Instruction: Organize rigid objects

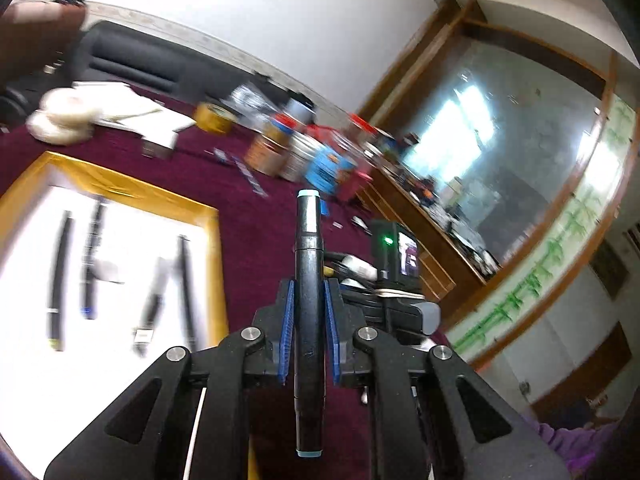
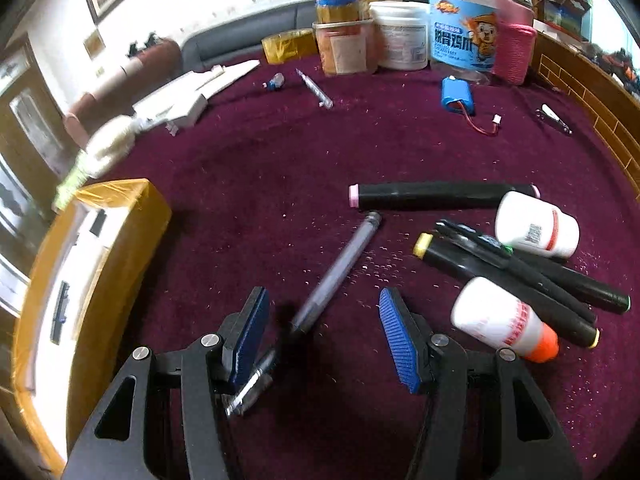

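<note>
My left gripper (image 1: 309, 324) is shut on a black marker (image 1: 308, 280) with light blue end caps, held above the maroon table (image 1: 256, 240). To its left lies a yellow-rimmed white tray (image 1: 212, 240) holding several dark pens (image 1: 92, 256). My right gripper (image 2: 324, 332) is open and empty, low over the table, with a translucent grey pen (image 2: 336, 272) lying between its fingers. A black marker with pink ends (image 2: 440, 195), a pile of black markers (image 2: 520, 276) and two white bottles (image 2: 500, 320) (image 2: 536, 226) lie to the right. The tray (image 2: 120, 216) shows at left.
Jars and tubs (image 2: 400, 36) stand along the table's far edge with a yellow tape roll (image 2: 286, 45). A blue battery pack (image 2: 456, 96), a small pen (image 2: 314, 89), nail clippers (image 2: 554, 118) and white foam pieces (image 2: 188, 96) lie on the cloth. A wooden rim (image 2: 600, 120) bounds the right.
</note>
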